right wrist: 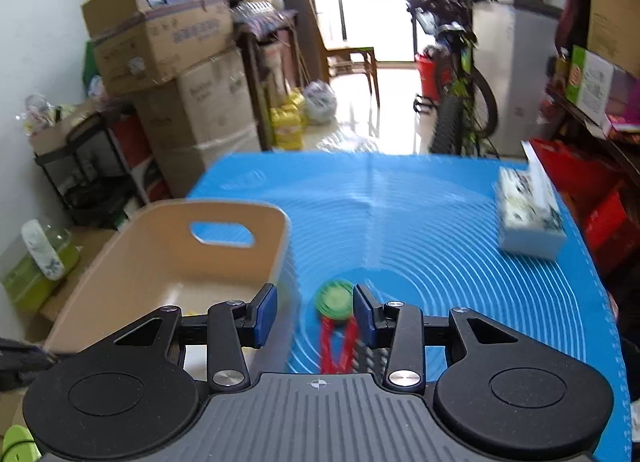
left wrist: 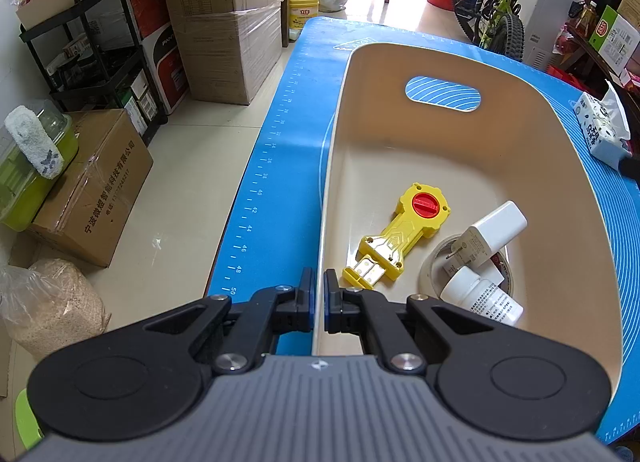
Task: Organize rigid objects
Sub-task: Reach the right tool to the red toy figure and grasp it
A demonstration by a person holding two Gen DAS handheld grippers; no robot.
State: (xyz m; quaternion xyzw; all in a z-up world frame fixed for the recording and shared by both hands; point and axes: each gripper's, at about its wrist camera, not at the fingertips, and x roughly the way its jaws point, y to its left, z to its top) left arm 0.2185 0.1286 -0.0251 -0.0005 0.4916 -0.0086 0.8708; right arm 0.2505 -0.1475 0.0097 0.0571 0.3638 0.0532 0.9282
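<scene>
A beige bin stands on the blue mat. Inside it lie a yellow toy launcher with a red knob, a white charger, a tape roll and a white bottle. My left gripper is shut on the bin's near left wall. In the blurred right wrist view, my right gripper hangs open over the mat just right of the bin. A green disc toy with red straps lies on the mat below its gap, close to the right finger; the pads do not press it.
A tissue pack lies at the mat's right side, also in the left wrist view. Cardboard boxes, a black shelf and a bicycle stand around the table. The mat's left edge drops to the floor.
</scene>
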